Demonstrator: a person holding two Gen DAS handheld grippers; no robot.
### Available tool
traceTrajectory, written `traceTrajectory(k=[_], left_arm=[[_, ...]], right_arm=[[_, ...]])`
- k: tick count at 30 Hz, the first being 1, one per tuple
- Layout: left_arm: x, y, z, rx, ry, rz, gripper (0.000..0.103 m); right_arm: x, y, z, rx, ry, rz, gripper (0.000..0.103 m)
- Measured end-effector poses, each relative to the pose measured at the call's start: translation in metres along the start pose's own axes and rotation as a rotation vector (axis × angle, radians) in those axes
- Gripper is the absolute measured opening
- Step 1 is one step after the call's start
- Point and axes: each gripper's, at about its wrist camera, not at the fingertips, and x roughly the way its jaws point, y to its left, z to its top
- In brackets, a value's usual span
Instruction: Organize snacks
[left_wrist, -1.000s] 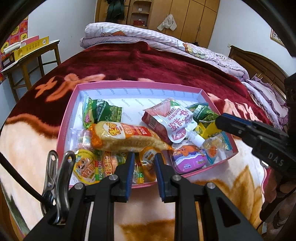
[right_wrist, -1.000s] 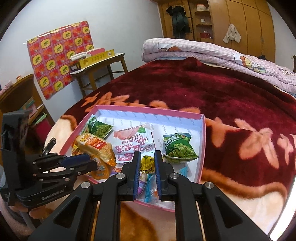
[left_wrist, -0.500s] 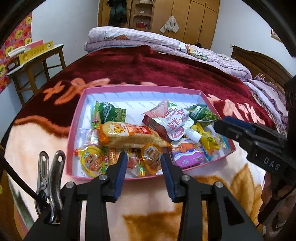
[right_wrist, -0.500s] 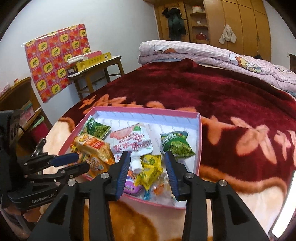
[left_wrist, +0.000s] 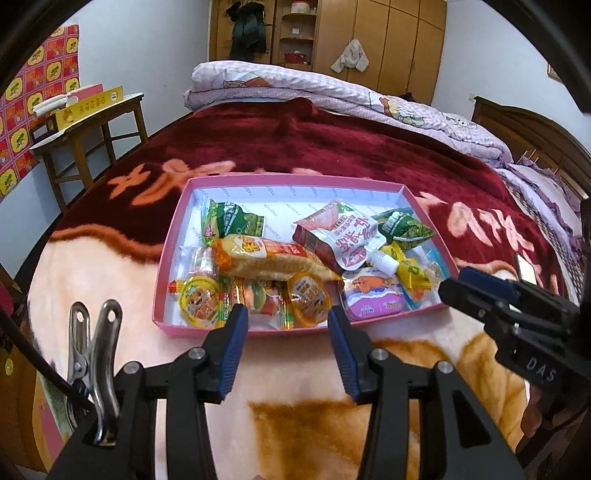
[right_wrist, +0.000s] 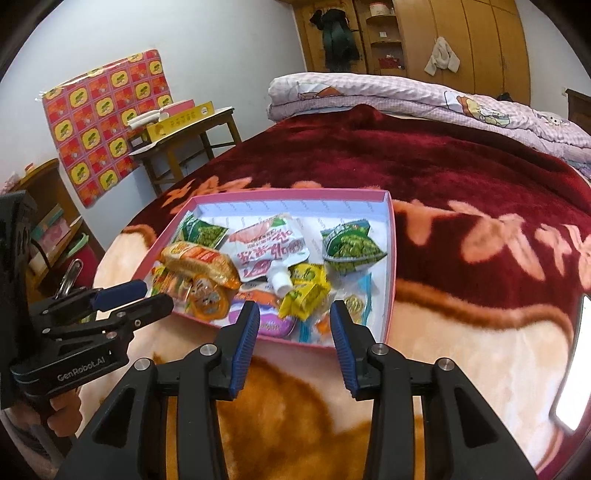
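Left wrist view: left gripper (left_wrist: 284, 321) has just been opening, fingers (left_wrist: 232, 350) apart with nothing between them, hovering short of the near wall of the pink box (left_wrist: 295, 180). The box sits on the bed's blanket (left_wrist: 332, 147) and the snacks are piled in its near half: long orange pack (left_wrist: 269, 254) lying across jelly cups (left_wrist: 308, 299), spouted pouch (left_wrist: 341, 234) overlapping a red pack, green pea bag (left_wrist: 231, 221) at back left, purple packet (left_wrist: 373, 297) at front right. The right gripper shows here only side-on at right; its gap is unreadable from this angle.

Right wrist view: right gripper (right_wrist: 293, 325) fingers stand apart, empty, near the front edge over the yellow candy packs (right_wrist: 304, 290) and the purple packet. A second green pea bag (right_wrist: 351, 245) sits alone by the right wall. A hand (right_wrist: 62, 417) holds the left gripper's handle at lower left.

Risks, as I judge them: packs overlap, so closing on one likely drags its neighbour; slick film can slip; soft blanket lets the box tilt or slide if a finger pushes the wall.

View difference: the right view separates the yellow packs and clear wrappers hidden behind the pouch; the left view exposes the jelly cup row.
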Motion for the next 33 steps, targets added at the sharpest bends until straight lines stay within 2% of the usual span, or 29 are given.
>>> traceTrajectory(k=[15, 33], left_arm=[[0.007, -0.004, -0.016, -0.009, 0.047, 0.015, 0.047], [0.018, -0.009, -0.024, -0.002, 0.084, 0.036, 0.047]], right_arm=[[0.009, 0.004, -0.022, 0.016, 0.056, -0.019, 0.041], [0.016, 0.002, -0.026, 0.031, 0.084, -0.033, 0.041]])
